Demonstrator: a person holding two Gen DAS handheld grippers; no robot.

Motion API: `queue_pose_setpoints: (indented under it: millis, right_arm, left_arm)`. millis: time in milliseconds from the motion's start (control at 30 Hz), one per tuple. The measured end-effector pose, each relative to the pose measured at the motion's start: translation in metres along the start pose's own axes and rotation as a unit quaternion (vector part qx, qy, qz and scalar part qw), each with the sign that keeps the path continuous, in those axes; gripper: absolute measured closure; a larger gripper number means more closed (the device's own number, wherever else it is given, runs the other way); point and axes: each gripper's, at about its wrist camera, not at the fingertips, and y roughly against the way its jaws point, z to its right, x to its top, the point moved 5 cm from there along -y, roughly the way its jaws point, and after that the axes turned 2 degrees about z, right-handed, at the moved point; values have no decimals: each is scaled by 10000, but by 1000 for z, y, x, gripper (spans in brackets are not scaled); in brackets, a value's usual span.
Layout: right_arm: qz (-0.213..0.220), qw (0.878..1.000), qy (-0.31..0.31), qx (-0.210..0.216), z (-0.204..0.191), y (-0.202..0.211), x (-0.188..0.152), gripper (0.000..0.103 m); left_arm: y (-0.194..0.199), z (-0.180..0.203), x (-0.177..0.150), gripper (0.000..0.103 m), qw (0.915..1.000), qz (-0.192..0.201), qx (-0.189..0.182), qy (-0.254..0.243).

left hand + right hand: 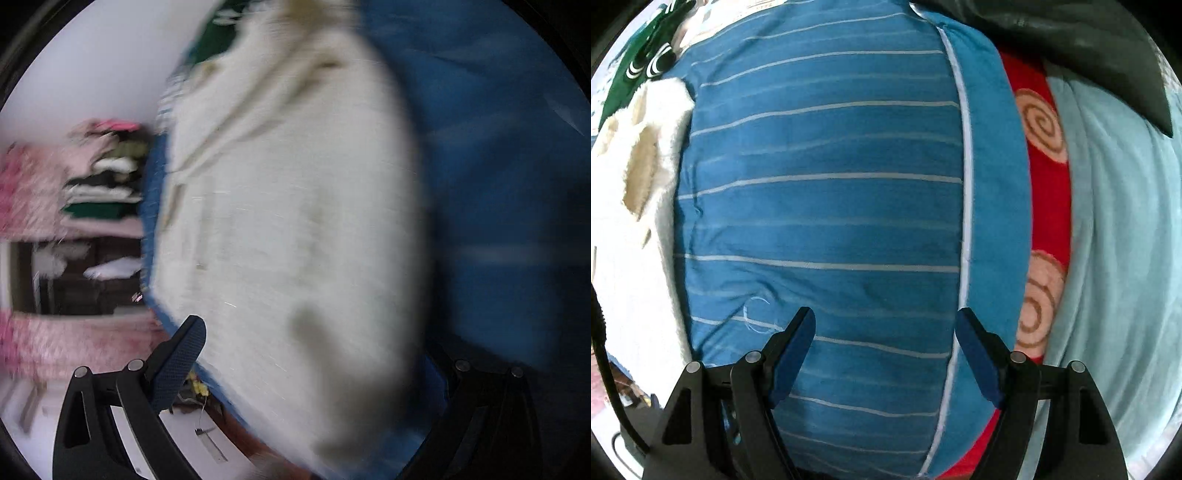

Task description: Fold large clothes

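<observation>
Showing only rightward: red swirl blanket [1047, 177] beside striped quilt [827, 206].

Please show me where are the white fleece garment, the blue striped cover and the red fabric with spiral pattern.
white fleece garment [280, 206]: left wrist view, on its broad flat middle.
blue striped cover [820, 206]: right wrist view, on the striped centre panel.
red fabric with spirals [1049, 206]: right wrist view, on plain red between two spirals.
</observation>
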Motion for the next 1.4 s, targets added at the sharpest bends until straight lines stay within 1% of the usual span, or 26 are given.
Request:
queue_pose_setpoints:
  millis: [67,100,133,167,267,300,333,367,433,500,533,600,633,667,700,733,800,867,967,1033,1100,1133,1167,1267,1300,1400]
  right_arm:
    - [35,9992,82,386,-13,-5,8,24]
    - [49,9974,154,704,-36,-7,17,23]
    - [20,9931,258,1143,-50,-11,21,23]
    - [-10,9890,313,1444,-58,-14,23,22]
    - [-60,9618,412,2707,-108,-25,44,19]
    - [-42,9506,427,3074,-123,-27,50,18]
    - [21,9346,374,3537,-143,-28,62,18]
    - [51,9247,330,3792,-153,-28,60,17]
    - [64,8964,90,4431,-179,-35,79,16]
    - [36,8803,-83,4743,-197,-41,90,16]
    - [-14,8764,-225,4810,-207,-49,98,16]
    - [-348,8761,-439,4789,-225,-68,106,16]
    - [-456,8799,-584,4694,-229,-76,110,16]
    - [-651,8813,-739,4623,-234,-84,113,21]
    - [-696,8818,-796,4596,-238,-87,114,57]
    - [-647,8916,-906,4389,-240,-84,114,71]
    - [-531,9052,-877,4125,-245,-66,113,77]
    - [-299,9225,-671,3790,-256,-27,108,77]
    - [-65,9392,-440,3406,-290,28,100,79]
    - [99,9488,-223,3149,-329,64,100,79]
    - [167,9561,-15,2925,-352,92,106,79]
    - [218,9609,116,2757,-382,105,106,79]
    - [229,9654,241,2587,-401,114,103,79]
    - [113,9741,374,2226,-464,116,109,79]
    - [36,9779,463,2041,-491,109,111,79]
    - [-142,9839,618,1670,-557,86,115,78]
  left_arm:
    - [-10,-27,9,14,9991,72,13,418]
    - [-16,-38,14,42,9982,117,-112,584]
    - [-20,-48,18,76,9966,135,-312,751]
    - [-25,-58,24,88,9941,162,-551,923]
    - [-28,-81,30,91,9905,268,-729,1136]
    - [-28,-88,30,91,9899,290,-756,1162]
    - [-27,-93,30,91,9896,303,-766,1179]
    - [-26,-95,30,91,9893,309,-792,1185]
    - [-26,-103,29,91,9887,305,-865,1184]
    - [-24,-103,29,91,9878,304,-964,1183]
    - [-25,-105,29,91,9874,314,-1018,1173]
    - [-28,-107,29,91,9853,297,-1179,1197]
    - [-30,-109,29,91,9845,293,-1235,1212]
    - [-31,-110,30,91,9830,291,-1323,1236]
    - [-33,-113,30,91,9814,271,-1412,1271]
    - [-38,-119,29,91,9780,238,-1557,1367]
    - [-44,-132,29,91,9728,207,-1785,1462]
    - [-51,-152,28,91,9660,183,-2048,1569]
    - [-62,-193,26,91,9544,153,-2405,1764]
    - [-77,-229,23,91,9398,18,-2757,2019]
    - [-97,-256,21,91,9265,-174,-3045,2204]
    - [-113,-272,19,91,9185,-281,-3152,2372]
    - [-126,-284,18,91,9137,-356,-3209,2468]
    - [-178,-318,10,87,8981,-574,-3281,2870]
    - [-197,-326,8,87,8965,-635,-3244,2951]
    - [-259,-342,-2,86,8795,-864,-3330,3289]
